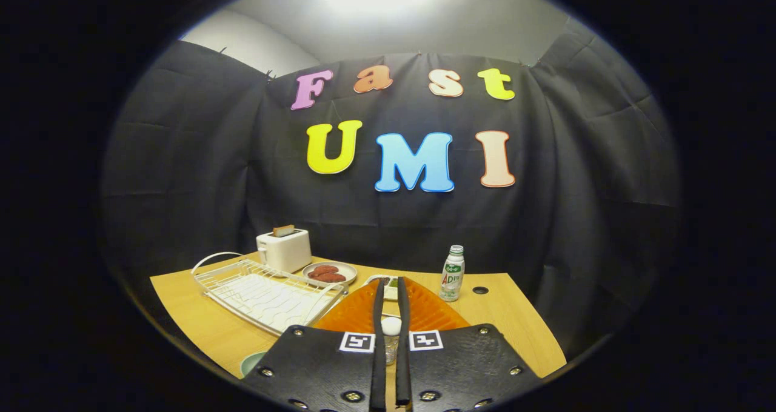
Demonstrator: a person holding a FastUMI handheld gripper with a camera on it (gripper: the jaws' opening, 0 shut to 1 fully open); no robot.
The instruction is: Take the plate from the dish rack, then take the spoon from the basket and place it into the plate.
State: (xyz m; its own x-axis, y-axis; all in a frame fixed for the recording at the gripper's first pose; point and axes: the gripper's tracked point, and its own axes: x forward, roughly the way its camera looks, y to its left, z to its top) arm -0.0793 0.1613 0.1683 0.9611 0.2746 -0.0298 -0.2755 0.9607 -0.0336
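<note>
Two fingers (pixel 391 288) of our gripper pinch the ribbed, translucent orange plate (pixel 424 312), held upright above the wooden table (pixel 509 315); the white wire dish rack (pixel 267 294) lies just left; beyond stand a smooth white toaster (pixel 284 249) and a small bottle (pixel 452 274), its label too small to read.

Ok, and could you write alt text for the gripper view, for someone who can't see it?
The claw, its fingers nearly together, pinches what looks like a white-tipped spoon above an orange plate on a wooden table. A white dish rack, a toaster, a small plate of food and a bottle stand beyond.
</note>
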